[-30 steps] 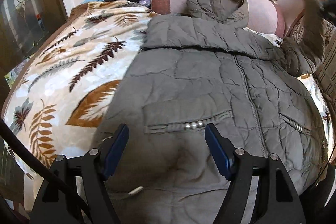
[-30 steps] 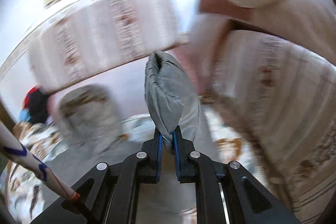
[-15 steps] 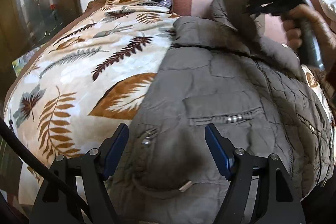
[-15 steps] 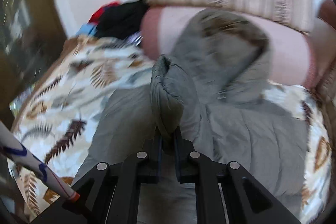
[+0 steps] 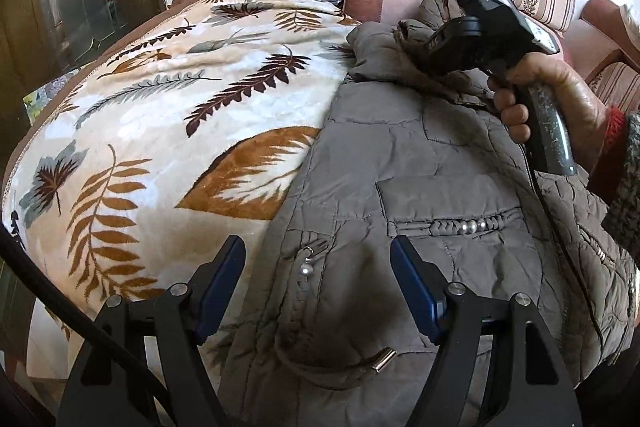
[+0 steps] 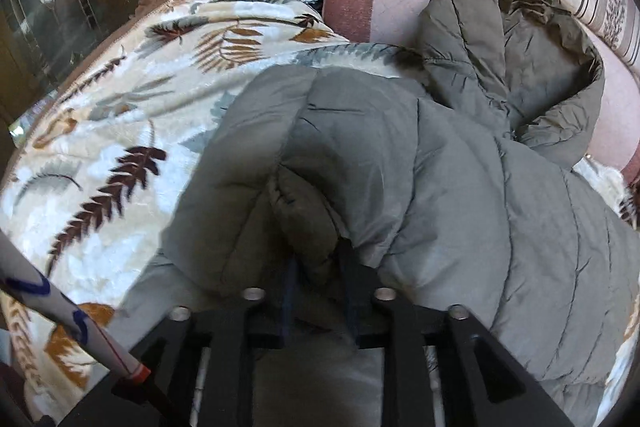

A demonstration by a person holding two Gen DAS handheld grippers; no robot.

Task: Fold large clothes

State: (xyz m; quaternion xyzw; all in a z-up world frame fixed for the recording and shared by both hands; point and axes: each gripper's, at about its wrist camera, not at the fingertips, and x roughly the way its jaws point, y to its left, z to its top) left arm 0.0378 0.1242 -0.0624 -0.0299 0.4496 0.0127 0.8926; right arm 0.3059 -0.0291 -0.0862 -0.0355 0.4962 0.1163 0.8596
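On the leaf-patterned fleece blanket (image 5: 168, 115) lies the grey-green quilted hooded jacket (image 5: 420, 187).
Left gripper (image 5: 318, 285) hovers over its hem, jaws wide, holding nothing; right gripper (image 6: 318, 291) pinches a sleeve fold.

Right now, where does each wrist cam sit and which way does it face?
Left wrist: on the left gripper, low over the jacket hem, facing the sofa back; own open jaws, plus the right hand holding the right gripper.
Right wrist: on the right gripper, above the folded-over sleeve, facing the hood; own jaws shut on the sleeve.
Shared: jacket, leaf-print blanket.
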